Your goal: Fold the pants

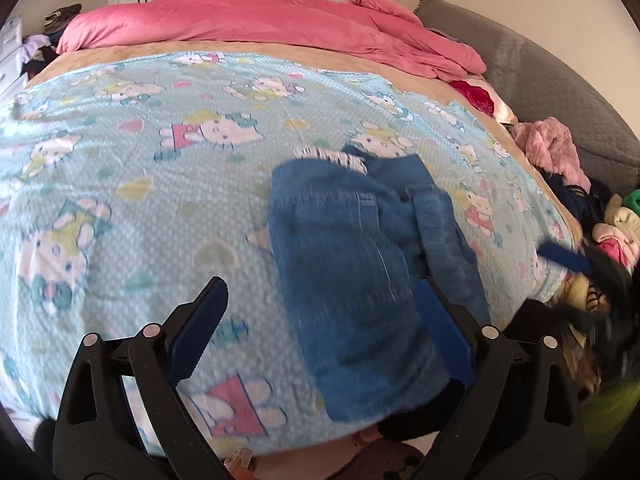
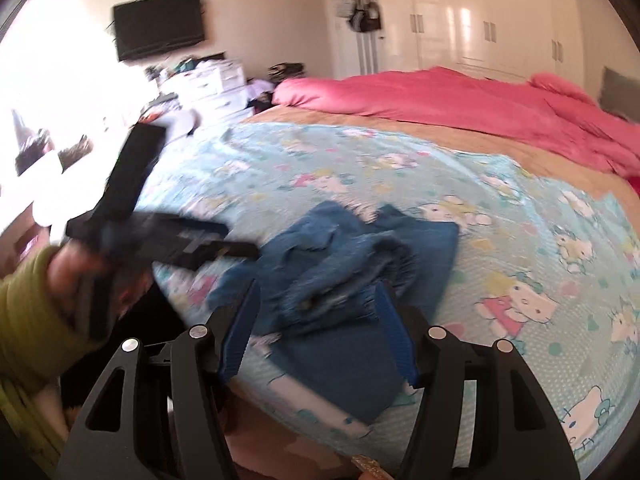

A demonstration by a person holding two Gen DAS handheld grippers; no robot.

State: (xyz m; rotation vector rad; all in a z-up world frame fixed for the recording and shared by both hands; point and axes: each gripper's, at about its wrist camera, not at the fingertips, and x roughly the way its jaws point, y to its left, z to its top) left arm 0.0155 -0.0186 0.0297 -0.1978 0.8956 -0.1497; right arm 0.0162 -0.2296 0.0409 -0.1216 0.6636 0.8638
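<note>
Blue denim pants lie folded in a bundle near the front edge of the bed, on a light-blue cartoon-cat sheet, frayed hem toward the pink duvet. Left gripper hovers over the near part of the bundle, jaws wide, nothing pinched; right gripper stands partly open over the crumpled waistband end, pads clear of the cloth. Heap of mixed clothes on the bed's right side by a grey padded headboard; yellow-green sleeve at left in the right wrist view.
</note>
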